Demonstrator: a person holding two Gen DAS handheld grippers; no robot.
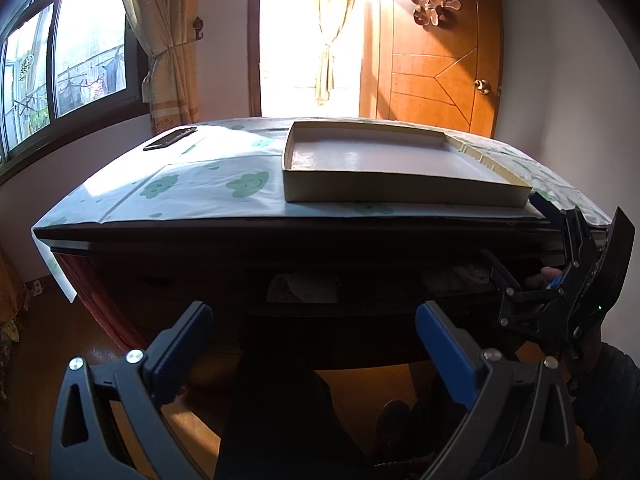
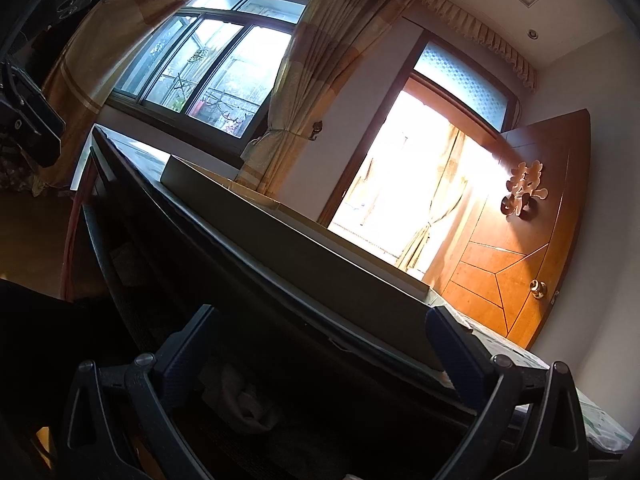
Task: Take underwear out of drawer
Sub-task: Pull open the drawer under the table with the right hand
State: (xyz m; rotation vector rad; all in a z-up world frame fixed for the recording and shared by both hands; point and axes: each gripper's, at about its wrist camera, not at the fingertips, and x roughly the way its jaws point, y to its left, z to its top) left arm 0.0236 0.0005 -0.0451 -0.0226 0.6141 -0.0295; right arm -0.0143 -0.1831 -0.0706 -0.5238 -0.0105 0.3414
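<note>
Your right claw [image 2: 320,344] gapes wide at the open drawer [image 1: 360,296], aimed at the pale underwear [image 2: 240,404]; your left claw [image 1: 314,344], equally wide, waits back, leaving room.

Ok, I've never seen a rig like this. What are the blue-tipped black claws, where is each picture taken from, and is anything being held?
The claws are hand-held two-finger grippers; a person carries one in each hand, each with its own camera looking along the fingers. The left wrist view shows the left gripper open, facing a dark table. On its cloud-print cover lie a shallow empty box and a phone. Below, an open drawer holds pale cloth, probably the underwear. At that view's right edge is the right gripper, reaching toward the drawer. The right wrist view, tilted, shows it open above bundled pale fabric. Neither gripper holds anything.
</note>
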